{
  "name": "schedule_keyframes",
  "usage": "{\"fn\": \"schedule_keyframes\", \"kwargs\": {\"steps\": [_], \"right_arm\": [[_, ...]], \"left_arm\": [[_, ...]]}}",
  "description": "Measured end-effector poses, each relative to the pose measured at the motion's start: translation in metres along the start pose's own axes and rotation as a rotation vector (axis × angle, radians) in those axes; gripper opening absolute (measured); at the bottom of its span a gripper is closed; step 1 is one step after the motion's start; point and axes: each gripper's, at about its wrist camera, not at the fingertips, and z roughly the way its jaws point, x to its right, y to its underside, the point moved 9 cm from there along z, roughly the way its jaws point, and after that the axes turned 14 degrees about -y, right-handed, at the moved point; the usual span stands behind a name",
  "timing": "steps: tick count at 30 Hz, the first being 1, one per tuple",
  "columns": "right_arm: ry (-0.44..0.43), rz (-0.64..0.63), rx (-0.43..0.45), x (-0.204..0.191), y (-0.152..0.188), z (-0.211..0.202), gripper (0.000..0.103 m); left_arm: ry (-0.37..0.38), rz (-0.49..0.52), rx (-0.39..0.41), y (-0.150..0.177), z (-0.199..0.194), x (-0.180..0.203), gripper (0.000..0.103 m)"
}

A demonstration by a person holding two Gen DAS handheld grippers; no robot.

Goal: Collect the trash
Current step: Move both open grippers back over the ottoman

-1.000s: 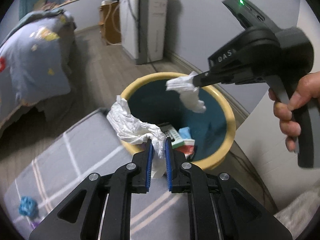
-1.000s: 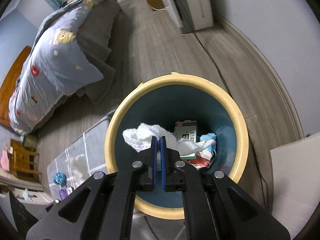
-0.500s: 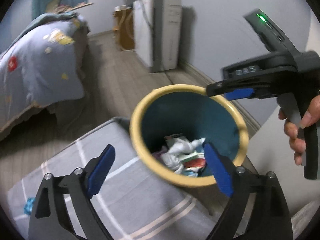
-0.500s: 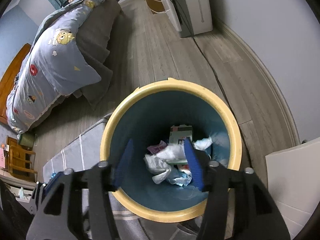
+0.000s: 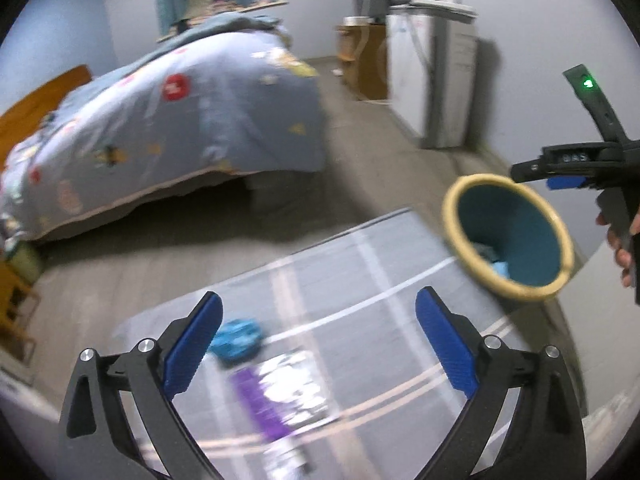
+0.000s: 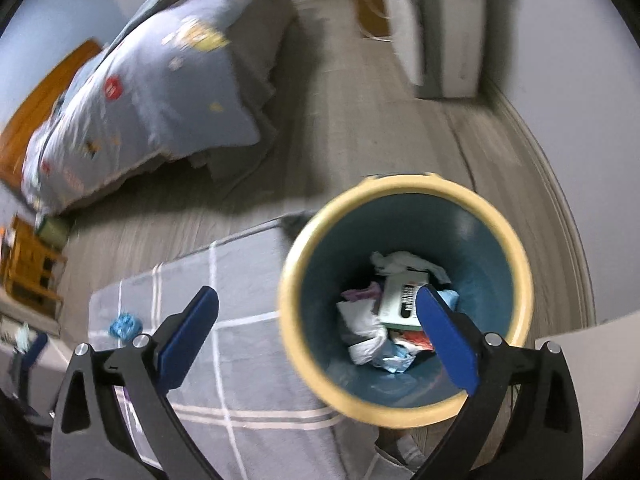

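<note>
A yellow-rimmed teal trash bin (image 6: 516, 248) stands on the floor beside a grey checked table (image 6: 248, 360). It holds white tissues (image 6: 366, 332), a small box and other scraps. My right gripper (image 6: 316, 336) is open and empty above the bin's near left rim. My left gripper (image 5: 318, 344) is open and empty over the table (image 5: 360, 272), above a blue crumpled scrap (image 5: 236, 338) and a purple-and-silver wrapper (image 5: 280, 392). The bin (image 5: 516, 288) shows at the right of the left wrist view, with the right gripper's body (image 5: 576, 160) above it. The blue scrap (image 6: 125, 325) also shows in the right wrist view.
A bed with a blue patterned quilt (image 5: 180, 120) stands at the back left. A white appliance (image 5: 432, 76) and a wooden stand (image 5: 360, 56) are against the far wall. A small wooden rack (image 6: 28, 272) sits at the left. A white surface (image 6: 588, 352) is right of the bin.
Both grippers opened and dropped their white tissues into the bin. My left gripper then swung left, from over the bin to over the table. The right gripper shifted left.
</note>
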Motion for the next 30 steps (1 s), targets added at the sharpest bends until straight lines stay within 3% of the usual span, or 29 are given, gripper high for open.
{"fn": "schedule_keyframes", "kwargs": {"steps": [6, 13, 21, 26, 30], "right_arm": [[-0.041, -0.108, -0.047, -0.067, 0.014, 0.02, 0.097], [-0.067, -0.17, -0.127, -0.12, 0.041, 0.048, 0.097], [-0.052, -0.214, -0.185, -0.16, 0.066, 0.079, 0.097], [-0.041, -0.263, -0.228, -0.181, 0.082, 0.1, 0.097], [-0.038, -0.264, -0.259, -0.189, 0.092, 0.116, 0.097]], "left_arm": [[-0.061, -0.125, -0.033, 0.039, -0.011, -0.065, 0.097], [-0.106, -0.163, -0.117, 0.096, 0.007, -0.09, 0.097], [-0.07, -0.172, -0.186, 0.138, 0.023, -0.091, 0.097], [-0.048, -0.085, -0.245, 0.169, 0.037, -0.069, 0.097], [-0.051, 0.012, -0.245, 0.178, 0.042, -0.055, 0.097]]}}
